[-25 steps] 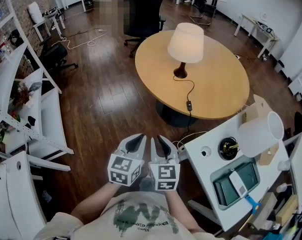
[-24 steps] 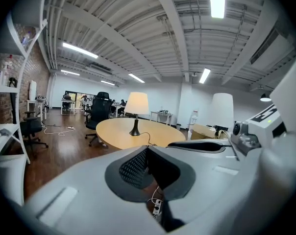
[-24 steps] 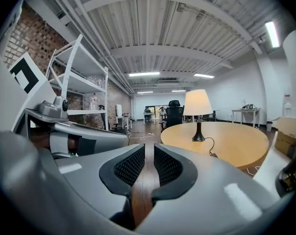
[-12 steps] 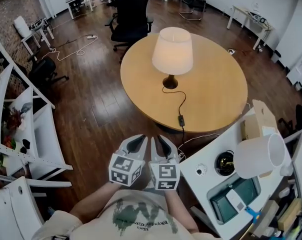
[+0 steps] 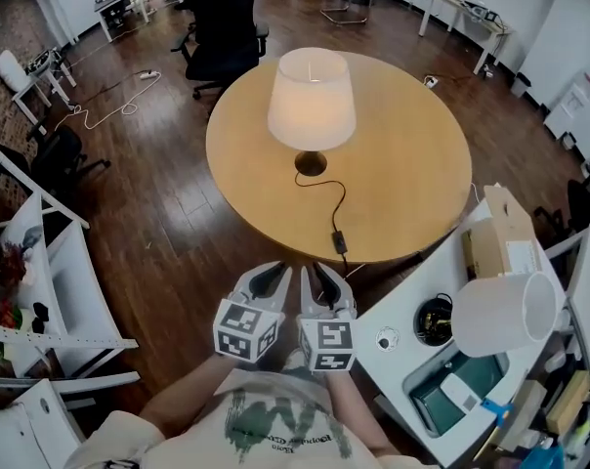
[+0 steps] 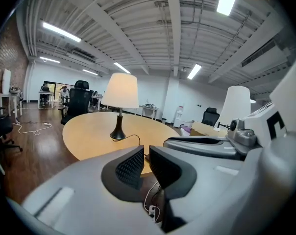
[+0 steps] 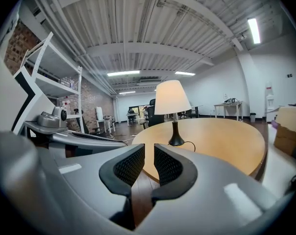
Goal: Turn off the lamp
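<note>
A lamp with a lit cream shade (image 5: 311, 99) and a dark base (image 5: 311, 162) stands on the round wooden table (image 5: 417, 169). Its black cord runs to an inline switch (image 5: 339, 239) lying near the table's closest edge. My left gripper (image 5: 266, 279) and right gripper (image 5: 326, 283) are held side by side close to my body, over the floor and just short of that edge. Both are shut with nothing between the fingers. The lamp (image 6: 120, 91) is ahead in the left gripper view beyond the left gripper (image 6: 146, 155), and the lamp (image 7: 172, 98) is ahead of the right gripper (image 7: 149, 155) too.
A white desk (image 5: 402, 311) at the right carries a white cylinder shade (image 5: 500, 313), a cardboard box (image 5: 500, 242) and a green device. A black office chair (image 5: 222, 18) stands behind the table. White shelving (image 5: 51, 262) lines the left. Cables lie on the wooden floor (image 5: 100, 110).
I have come closer to the table: lamp and table have slid down and left in the head view. Both grippers stay side by side and shut.
</note>
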`<action>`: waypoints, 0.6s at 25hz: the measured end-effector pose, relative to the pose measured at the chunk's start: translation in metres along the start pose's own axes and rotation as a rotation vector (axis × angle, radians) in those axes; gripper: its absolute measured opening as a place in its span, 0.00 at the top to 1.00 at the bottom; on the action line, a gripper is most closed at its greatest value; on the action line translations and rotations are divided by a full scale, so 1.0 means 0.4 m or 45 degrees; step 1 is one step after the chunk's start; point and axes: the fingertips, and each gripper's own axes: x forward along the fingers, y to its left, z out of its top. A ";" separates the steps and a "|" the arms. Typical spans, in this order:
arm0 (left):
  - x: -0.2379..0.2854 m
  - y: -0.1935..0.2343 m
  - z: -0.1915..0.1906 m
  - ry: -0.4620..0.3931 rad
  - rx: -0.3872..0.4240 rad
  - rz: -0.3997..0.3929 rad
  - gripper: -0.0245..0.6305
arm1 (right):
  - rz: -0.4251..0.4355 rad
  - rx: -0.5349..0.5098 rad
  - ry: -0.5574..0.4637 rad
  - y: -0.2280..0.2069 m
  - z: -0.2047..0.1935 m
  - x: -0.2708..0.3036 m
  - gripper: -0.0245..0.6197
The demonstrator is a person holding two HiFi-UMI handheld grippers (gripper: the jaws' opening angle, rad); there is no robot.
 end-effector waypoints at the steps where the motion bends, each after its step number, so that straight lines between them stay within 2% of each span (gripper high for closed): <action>1: 0.016 0.004 -0.001 0.006 -0.001 -0.022 0.95 | -0.019 0.003 0.008 -0.012 -0.004 0.011 0.88; 8: 0.169 0.050 0.017 0.060 0.021 -0.221 0.91 | -0.217 0.062 0.030 -0.108 -0.010 0.108 0.88; 15: 0.325 0.059 0.039 0.147 0.100 -0.455 0.89 | -0.461 0.087 0.042 -0.210 0.020 0.179 0.88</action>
